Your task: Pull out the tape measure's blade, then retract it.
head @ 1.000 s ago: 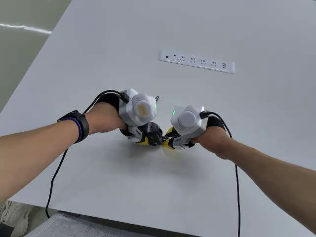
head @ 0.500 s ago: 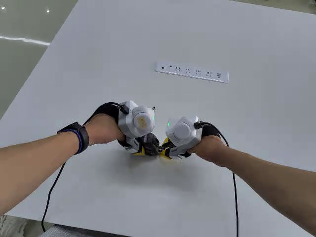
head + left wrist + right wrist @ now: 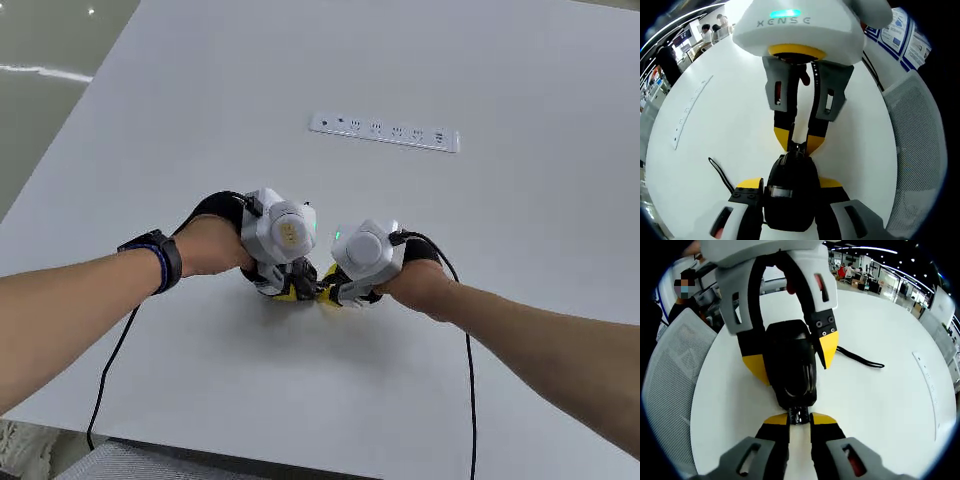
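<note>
Meeting at the near middle of the white counter (image 3: 500, 260), the left gripper (image 3: 290, 288) and the right gripper (image 3: 332, 295) were seen tip to tip in the head view. The tape measure (image 3: 305, 278) was visible there only as a dark patch between them, low over the counter. Whether it touched the surface could not be told.

In the left gripper view, the black case (image 3: 790, 195) was seen clamped between that gripper's own yellow-tipped jaws. The opposing jaws were seen coming in from above, pressed together on the blade tip (image 3: 799, 148) at the case mouth.

In the right gripper view, this was confirmed from the other side. The right gripper's jaws were seen pinched on the small metal hook (image 3: 798, 415). Almost no blade was seen between the hook and the case.

A black wrist cord (image 3: 860, 360) was seen trailing from the case across the counter, a detail hidden in the head view. A white power strip (image 3: 384, 131) was noted well apart, further back on the counter. A mesh chair back (image 3: 910, 150) was recorded beside the counter edge.
</note>
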Tool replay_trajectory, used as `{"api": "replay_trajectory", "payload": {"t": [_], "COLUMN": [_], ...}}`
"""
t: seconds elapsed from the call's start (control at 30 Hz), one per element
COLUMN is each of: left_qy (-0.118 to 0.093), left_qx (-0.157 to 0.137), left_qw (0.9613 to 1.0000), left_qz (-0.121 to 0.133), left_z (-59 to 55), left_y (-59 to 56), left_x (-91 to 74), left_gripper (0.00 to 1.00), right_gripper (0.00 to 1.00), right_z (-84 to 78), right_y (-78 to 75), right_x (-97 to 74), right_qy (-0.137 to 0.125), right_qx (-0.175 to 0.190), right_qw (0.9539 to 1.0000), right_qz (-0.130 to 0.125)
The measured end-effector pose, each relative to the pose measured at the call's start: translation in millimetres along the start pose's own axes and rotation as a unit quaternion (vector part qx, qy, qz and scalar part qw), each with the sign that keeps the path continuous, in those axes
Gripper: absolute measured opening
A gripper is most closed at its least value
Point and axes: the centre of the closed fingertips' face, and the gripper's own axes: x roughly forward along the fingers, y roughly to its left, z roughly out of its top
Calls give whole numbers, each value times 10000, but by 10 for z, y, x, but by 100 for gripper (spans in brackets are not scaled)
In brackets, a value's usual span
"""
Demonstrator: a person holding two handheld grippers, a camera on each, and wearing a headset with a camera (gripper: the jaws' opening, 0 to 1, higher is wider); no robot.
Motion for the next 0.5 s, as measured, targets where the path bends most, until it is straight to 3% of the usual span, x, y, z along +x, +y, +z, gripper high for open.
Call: {"api": "replay_trajectory", "payload": {"t": [0.5], "left_qy": [163], "left_qx": [-16], "left_qw": [9999], "left_qz": [48], "left_z": [-26], "left_y": [3], "left_x": [-9], "left_gripper": [36], "right_gripper": [14], "right_z": [-46], "right_y": [-10], "right_x": [-28], "right_qy": [-92], "right_qx": [-249], "right_qw": [9996], "right_qz": [-98]}}
